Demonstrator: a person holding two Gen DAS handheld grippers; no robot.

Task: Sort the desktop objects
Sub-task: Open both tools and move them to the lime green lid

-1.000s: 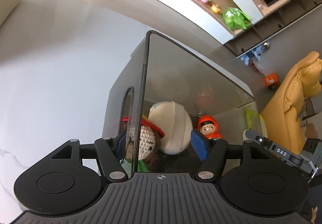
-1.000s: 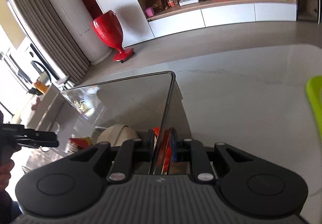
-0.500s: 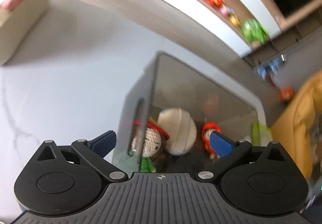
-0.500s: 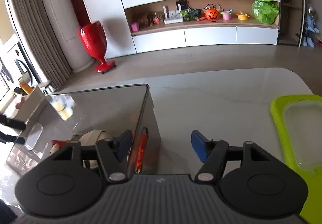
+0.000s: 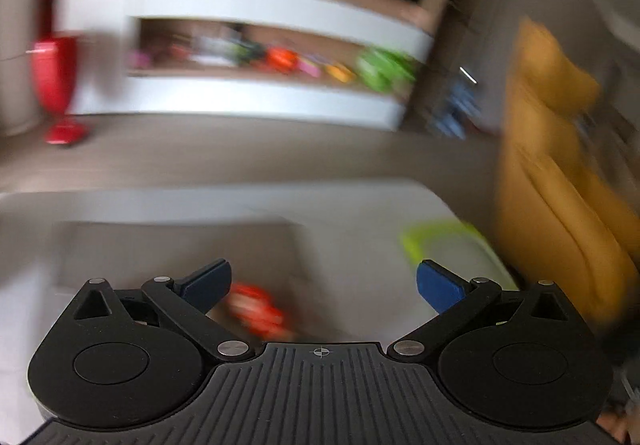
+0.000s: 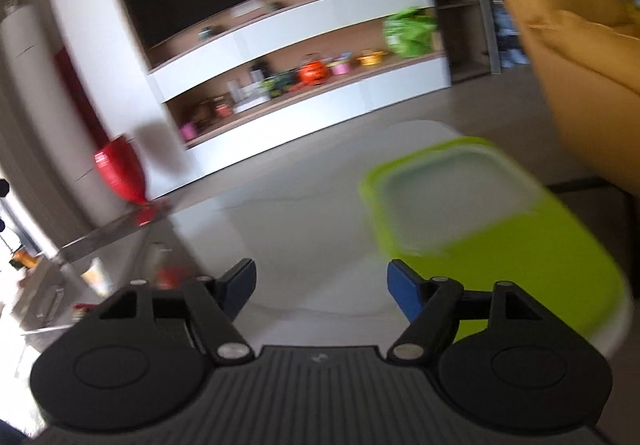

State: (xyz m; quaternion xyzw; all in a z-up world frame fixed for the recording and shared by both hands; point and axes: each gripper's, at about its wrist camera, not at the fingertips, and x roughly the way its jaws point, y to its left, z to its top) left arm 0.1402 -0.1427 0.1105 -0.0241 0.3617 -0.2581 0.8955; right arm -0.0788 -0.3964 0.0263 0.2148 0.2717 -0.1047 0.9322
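Note:
Both views are motion-blurred. My left gripper (image 5: 323, 285) is open with nothing between its blue pads, raised over the clear storage box (image 5: 180, 245). A red-hooded toy figure (image 5: 258, 311) shows as a blur inside the box, just right of the left pad. My right gripper (image 6: 321, 287) is also open and empty over the pale table (image 6: 288, 213). The clear box (image 6: 116, 237) lies to its left. A lime-green lid (image 6: 500, 229) with a clear centre lies to its right, seen smaller as the lid (image 5: 448, 249) in the left wrist view.
A yellow armchair (image 5: 560, 173) stands beyond the table's right edge. Across the floor, a white wall unit (image 6: 304, 85) holds several toys, with a red stool (image 6: 120, 173) beside it. The table edge (image 5: 240, 197) curves behind the box.
Both grippers let go of the clear box's walls, opened wide and swung up and to the right. The green lid has come into both views.

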